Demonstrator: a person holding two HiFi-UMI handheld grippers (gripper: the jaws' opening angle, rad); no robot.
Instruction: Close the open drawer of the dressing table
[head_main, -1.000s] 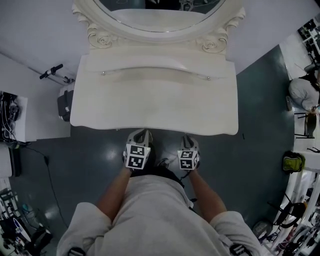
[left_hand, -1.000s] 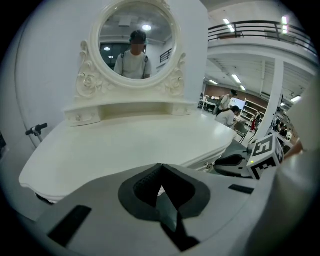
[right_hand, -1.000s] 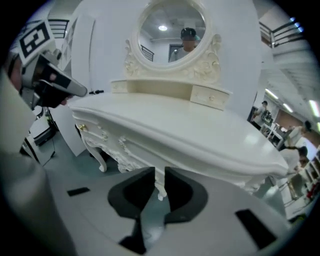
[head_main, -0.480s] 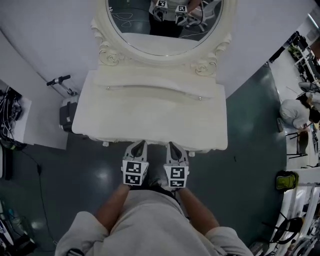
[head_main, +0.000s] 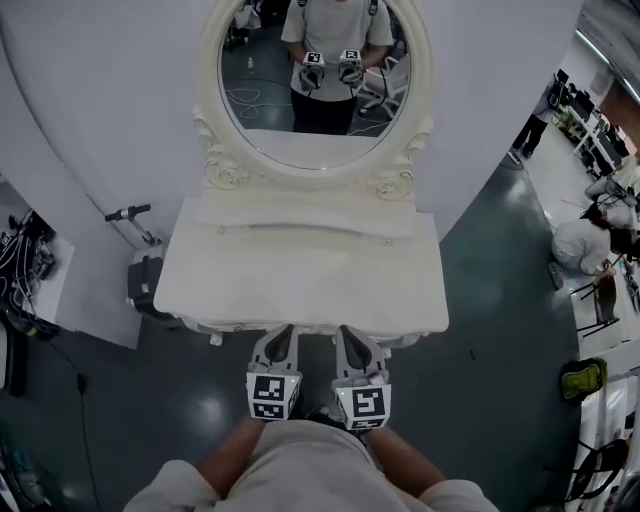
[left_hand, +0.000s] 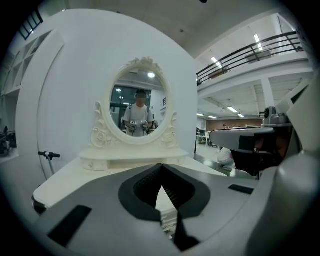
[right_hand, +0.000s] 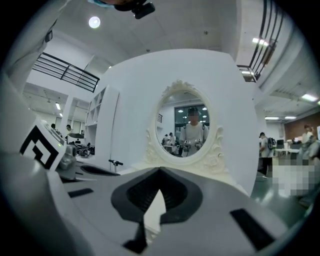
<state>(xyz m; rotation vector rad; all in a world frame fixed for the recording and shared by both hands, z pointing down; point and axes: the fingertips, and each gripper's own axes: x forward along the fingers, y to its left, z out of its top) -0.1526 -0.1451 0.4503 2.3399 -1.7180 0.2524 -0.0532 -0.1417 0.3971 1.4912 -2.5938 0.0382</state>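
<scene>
Rising from down near the person's lap a second ago, the left gripper (head_main: 281, 340) and the right gripper (head_main: 352, 340) are now level with the dressing table (head_main: 300, 280). Both point across its counter at the mirror (head_main: 315, 70), which shows straight ahead of the fingers in each gripper view. The head view has lifted too, so the whole mirror now appears where only its lower rim showed before.

The left fingers are pressed together with nothing between them. The right fingers are likewise closed and empty.

Just beyond both sets of fingertips runs the carved front apron (head_main: 225, 326) under the counter. No drawer juts out from it towards the fingers, and I cannot pick the drawer out as a separate piece, so it is probably pushed home. On that reading the closing is done and the hands are lifting clear. All that seems left is a check that the drawer front sits flush.
</scene>
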